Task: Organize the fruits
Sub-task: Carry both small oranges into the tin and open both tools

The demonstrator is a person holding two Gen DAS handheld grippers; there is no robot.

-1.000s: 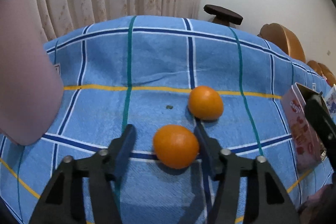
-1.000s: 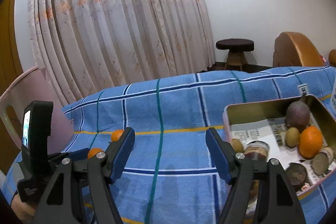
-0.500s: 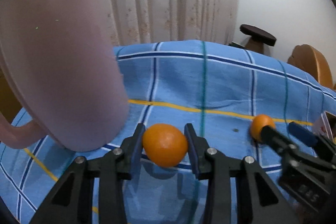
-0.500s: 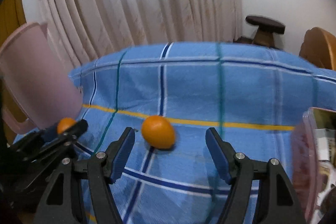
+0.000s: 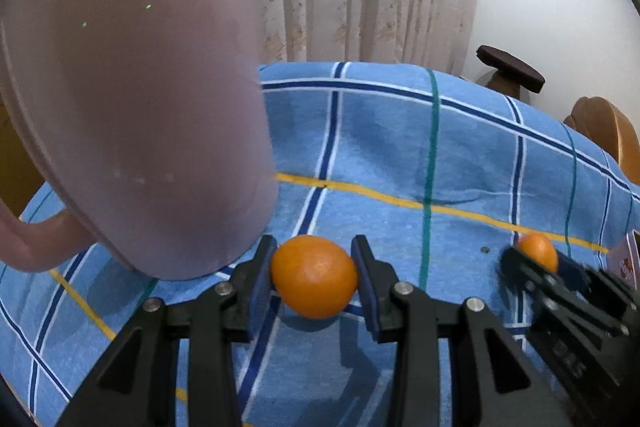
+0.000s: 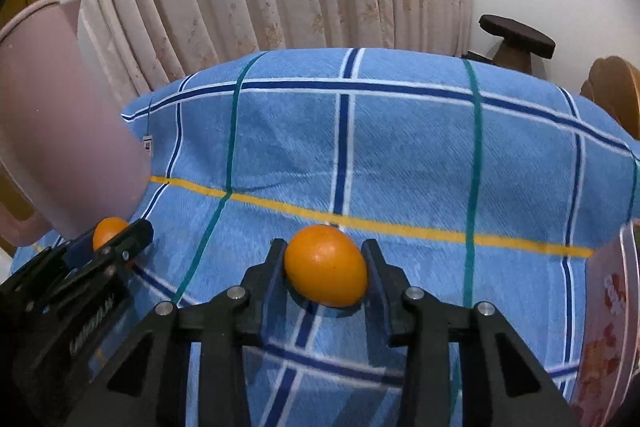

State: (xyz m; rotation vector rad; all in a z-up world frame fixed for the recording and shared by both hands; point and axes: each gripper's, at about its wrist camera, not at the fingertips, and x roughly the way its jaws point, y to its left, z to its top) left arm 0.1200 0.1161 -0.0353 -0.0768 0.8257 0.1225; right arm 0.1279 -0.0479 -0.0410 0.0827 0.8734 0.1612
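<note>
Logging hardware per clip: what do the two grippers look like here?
Both the left gripper and right gripper are matte black, angular frames with silver screw heads and dark blue finger pads. Raised lettering on the bodies is unreadable. No cables or sleeves show.

Even, soft indoor light; faint shadows; strong fisheye bending, dark corners; pink jug (image 5: 132,99) blurred.
</note>
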